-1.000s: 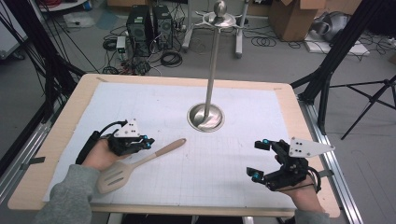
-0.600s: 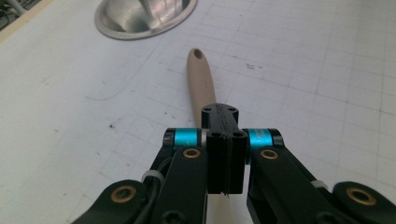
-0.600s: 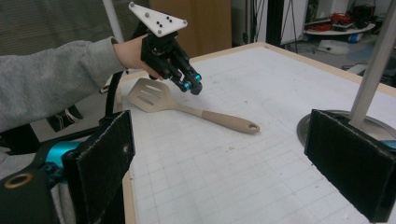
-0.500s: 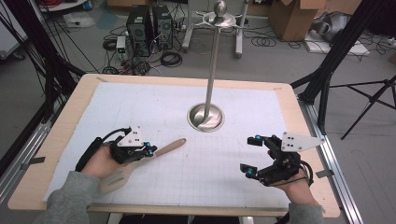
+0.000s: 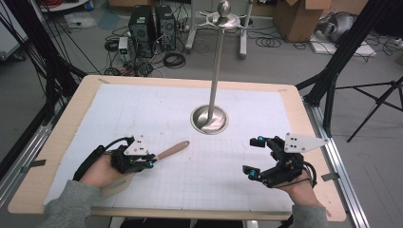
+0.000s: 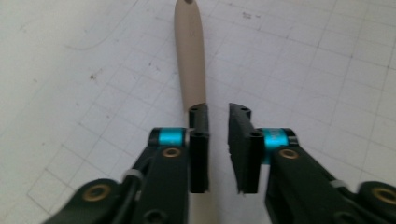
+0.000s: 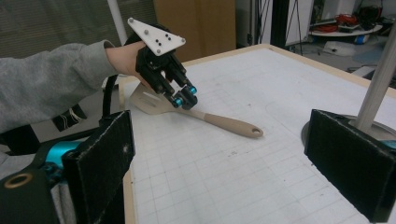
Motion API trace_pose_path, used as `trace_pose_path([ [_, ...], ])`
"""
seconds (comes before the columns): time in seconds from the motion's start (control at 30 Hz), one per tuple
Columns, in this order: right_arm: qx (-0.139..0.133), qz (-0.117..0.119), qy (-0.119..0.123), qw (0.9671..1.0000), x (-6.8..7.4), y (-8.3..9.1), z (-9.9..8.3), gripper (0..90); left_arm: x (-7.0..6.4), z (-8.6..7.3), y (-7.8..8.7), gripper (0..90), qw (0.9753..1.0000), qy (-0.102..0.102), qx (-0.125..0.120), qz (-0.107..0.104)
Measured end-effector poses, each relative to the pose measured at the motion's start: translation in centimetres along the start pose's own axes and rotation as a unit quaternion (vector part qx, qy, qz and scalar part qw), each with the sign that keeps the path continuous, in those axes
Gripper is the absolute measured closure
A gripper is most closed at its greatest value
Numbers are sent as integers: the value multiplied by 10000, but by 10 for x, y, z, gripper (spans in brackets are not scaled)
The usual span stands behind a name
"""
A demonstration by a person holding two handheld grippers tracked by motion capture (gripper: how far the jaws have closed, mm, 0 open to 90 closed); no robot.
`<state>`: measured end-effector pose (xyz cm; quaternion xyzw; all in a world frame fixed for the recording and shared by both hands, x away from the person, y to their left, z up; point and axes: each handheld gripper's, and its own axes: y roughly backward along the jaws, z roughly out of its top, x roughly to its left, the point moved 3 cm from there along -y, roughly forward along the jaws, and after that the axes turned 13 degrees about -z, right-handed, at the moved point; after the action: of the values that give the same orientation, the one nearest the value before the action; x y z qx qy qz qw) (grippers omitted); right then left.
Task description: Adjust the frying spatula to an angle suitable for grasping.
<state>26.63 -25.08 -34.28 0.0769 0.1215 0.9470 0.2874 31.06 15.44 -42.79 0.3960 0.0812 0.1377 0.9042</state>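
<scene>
From above, my left gripper [image 5: 142,160] is hovering over the wooden spatula [image 5: 167,150] lying near-left on the tabletop [image 5: 157,109]. In the left gripper view, my fingers are standing slightly spread above its handle. In the right gripper view, my fingers are gaping wide, holding nothing.

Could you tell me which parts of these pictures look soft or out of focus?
Left gripper view: the spatula handle is soft, its far tip blurred. Right gripper view: the near black pads are fuzzy. High view: evenly lit, the stand base shows glare.
</scene>
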Motion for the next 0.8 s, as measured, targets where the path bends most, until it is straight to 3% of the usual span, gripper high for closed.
trace_pose_path([
  [0.13, -10, 8, 9, 10000, 0, 0, 0, 75, 1, -3, 1, 588, 9999, 27, -40, -114],
  [0.3, -21, -16, 15, 10000, 0, 1, 0, 75, 2, -5, 2, 375, 9996, 203, -41, -211],
  [0.37, -23, -12, 17, 10000, 0, 1, 0, 75, 2, -6, 2, 251, 9993, 334, -1, -136],
  [0.5, -23, -8, 21, 10000, -1, 0, 0, 75, 4, -8, 4, 242, 9989, 457, 3, -89],
  [0.8, -19, -8, 34, 10000, 0, 0, 0, 75, 3, -10, 4, 244, 9990, 412, 91, -138],
])
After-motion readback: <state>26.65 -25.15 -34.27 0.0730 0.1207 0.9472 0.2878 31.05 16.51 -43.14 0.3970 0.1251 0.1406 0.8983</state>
